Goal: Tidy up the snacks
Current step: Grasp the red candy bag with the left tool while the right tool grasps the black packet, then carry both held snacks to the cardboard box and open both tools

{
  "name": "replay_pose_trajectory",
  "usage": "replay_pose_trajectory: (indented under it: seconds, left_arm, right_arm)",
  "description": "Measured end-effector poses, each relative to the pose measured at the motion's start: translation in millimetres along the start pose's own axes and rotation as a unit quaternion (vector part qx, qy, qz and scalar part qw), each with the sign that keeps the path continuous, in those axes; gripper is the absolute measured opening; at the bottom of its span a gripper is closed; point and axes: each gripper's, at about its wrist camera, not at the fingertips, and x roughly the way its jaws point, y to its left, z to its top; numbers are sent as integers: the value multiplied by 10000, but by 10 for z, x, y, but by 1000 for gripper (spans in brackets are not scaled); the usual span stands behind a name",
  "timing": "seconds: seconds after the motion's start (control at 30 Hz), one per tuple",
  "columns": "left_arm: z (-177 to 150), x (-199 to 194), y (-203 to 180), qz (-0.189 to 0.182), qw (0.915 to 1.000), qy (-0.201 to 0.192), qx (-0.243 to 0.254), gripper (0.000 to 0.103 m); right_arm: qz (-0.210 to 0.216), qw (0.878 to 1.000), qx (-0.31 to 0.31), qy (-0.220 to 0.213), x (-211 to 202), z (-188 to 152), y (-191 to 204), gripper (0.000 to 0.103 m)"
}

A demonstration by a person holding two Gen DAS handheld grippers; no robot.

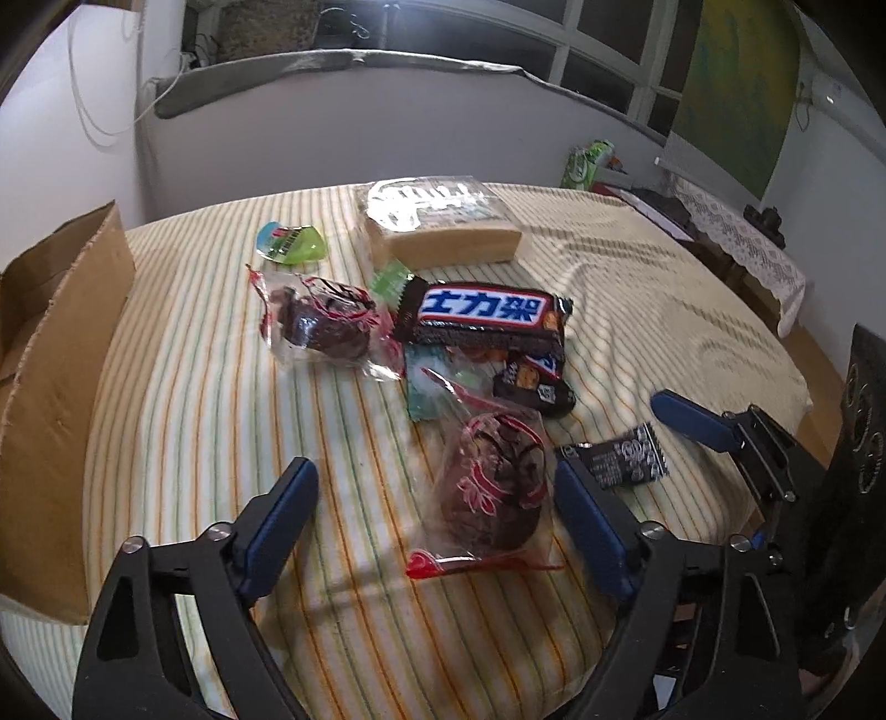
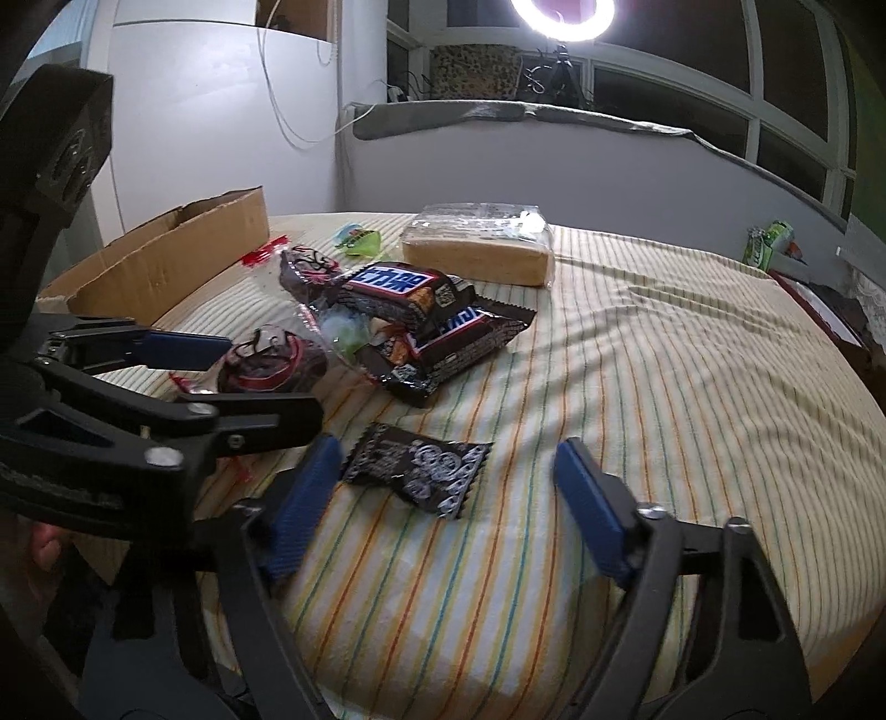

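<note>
Snacks lie on a striped cloth (image 1: 183, 399). A chocolate cake in a clear red-printed wrapper (image 1: 490, 493) sits between the open fingers of my left gripper (image 1: 432, 487). A second such cake (image 1: 326, 327) lies farther back, beside a Snickers bag (image 1: 487, 315) and a smaller Snickers bar (image 1: 531, 382). A small black sachet (image 2: 418, 465) lies just ahead of my open right gripper (image 2: 443, 471), nearer its left finger. A wrapped sponge cake (image 1: 443, 232) and a green jelly cup (image 1: 290, 243) lie at the back. The left gripper also shows in the right wrist view (image 2: 188, 376).
An open cardboard box (image 1: 55, 354) stands at the table's left edge; it also shows in the right wrist view (image 2: 166, 260). A green packet (image 1: 587, 160) lies on a side table at back right. A ring light (image 2: 565, 16) shines by the window.
</note>
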Motion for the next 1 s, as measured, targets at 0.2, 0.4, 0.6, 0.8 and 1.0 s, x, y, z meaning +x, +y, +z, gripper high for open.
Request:
replay_pose_trajectory:
  seconds: [0.2, 0.4, 0.6, 0.8, 1.0]
  left_arm:
    - [-2, -1, -36, 3, 9999, -6, 112, 41]
    - [-6, -4, -2, -12, 9999, -102, 14, 30]
    - [-14, -74, -29, 162, 9996, -234, 73, 30]
    - [-2, -144, -31, 342, 9988, -310, 145, 30]
    - [26, -186, -47, 451, 9980, -405, 188, 30]
  right_arm:
    - [-15, 10000, -63, -48, -55, -29, 12, 36]
    - [-33, 9999, 127, -94, -80, -42, -113, 11]
    - [-62, 9998, 114, -170, -107, -44, -87, 10]
    - [-141, 9994, 81, -305, -197, -7, -72, 10]
    - [-231, 9991, 149, -322, -225, -13, -127, 10]
